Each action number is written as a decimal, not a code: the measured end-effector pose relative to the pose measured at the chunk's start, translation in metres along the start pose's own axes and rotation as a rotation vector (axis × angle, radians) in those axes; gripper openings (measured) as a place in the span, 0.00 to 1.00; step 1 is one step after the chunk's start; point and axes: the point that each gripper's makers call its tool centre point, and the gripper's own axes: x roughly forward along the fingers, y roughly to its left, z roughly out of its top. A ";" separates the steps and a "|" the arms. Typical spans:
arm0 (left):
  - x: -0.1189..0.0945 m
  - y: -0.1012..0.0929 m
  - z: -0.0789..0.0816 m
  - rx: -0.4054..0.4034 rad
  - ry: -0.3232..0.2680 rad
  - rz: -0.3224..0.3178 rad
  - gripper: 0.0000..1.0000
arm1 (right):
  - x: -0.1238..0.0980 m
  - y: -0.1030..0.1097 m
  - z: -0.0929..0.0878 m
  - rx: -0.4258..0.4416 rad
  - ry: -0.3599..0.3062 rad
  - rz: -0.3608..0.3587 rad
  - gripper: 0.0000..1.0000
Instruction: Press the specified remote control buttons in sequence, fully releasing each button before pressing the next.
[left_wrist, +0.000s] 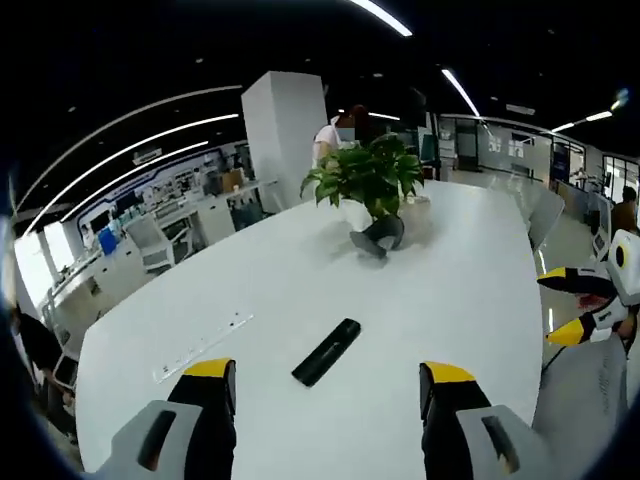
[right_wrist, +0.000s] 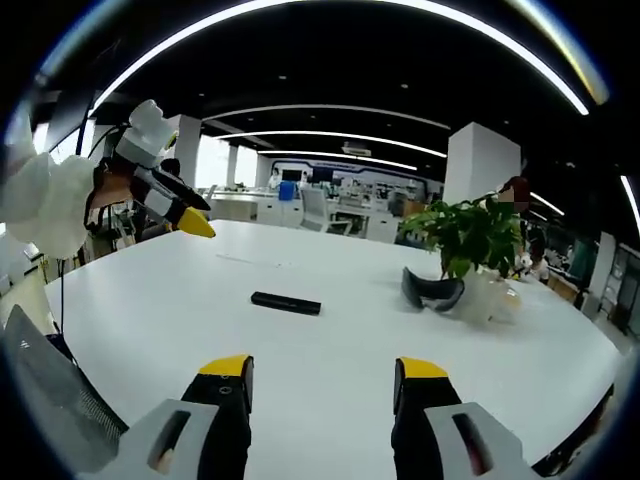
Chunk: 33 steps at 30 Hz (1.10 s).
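Big white bench (left_wrist: 300, 290), office behind it. The black remote control (left_wrist: 327, 351) lies flat on the bench, nothing touching it. In the left gripper view it sits between and just ahead of the left claw (left_wrist: 327, 375), whose yellow-tipped jaws stand wide apart, holding nothing. In the right gripper view the remote (right_wrist: 286, 302) lies further out and left of centre, well ahead of the right claw (right_wrist: 322, 372) — jaws also spread wide, nothing between them.

Buttons on the remote — too small and dark to make out in either view, can't tell which face is up.

Past the remote stands a green potted plant (left_wrist: 368, 176) with a dark curved object (left_wrist: 379, 236) on the bench touching or just in front of it; what it is I can't tell. The white pot is mostly hidden by leaves and that object.

The other claw comes in at the edges: the right one at the right edge of the left gripper view (left_wrist: 570, 305), cut off, a grey sleeve (left_wrist: 580, 395) below it; the left one at upper left of the right gripper view (right_wrist: 185, 212), only one yellow tip clear, held by a white-sleeved arm (right_wrist: 40, 205). Both are up off the bench, well apart from the remote.

A faint strip on the bench (left_wrist: 200, 348) left of the remote, hard to read. A person stands behind the plant, partly hidden.
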 end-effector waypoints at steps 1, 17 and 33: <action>0.006 0.001 0.000 0.005 0.010 -0.012 0.75 | 0.000 0.000 0.000 0.001 0.001 0.000 0.54; 0.083 0.004 -0.014 0.116 0.181 -0.189 0.65 | 0.002 -0.003 -0.004 -0.005 0.031 -0.005 0.51; 0.153 0.013 -0.047 0.256 0.366 -0.391 0.52 | 0.006 -0.002 -0.011 -0.021 0.071 -0.003 0.49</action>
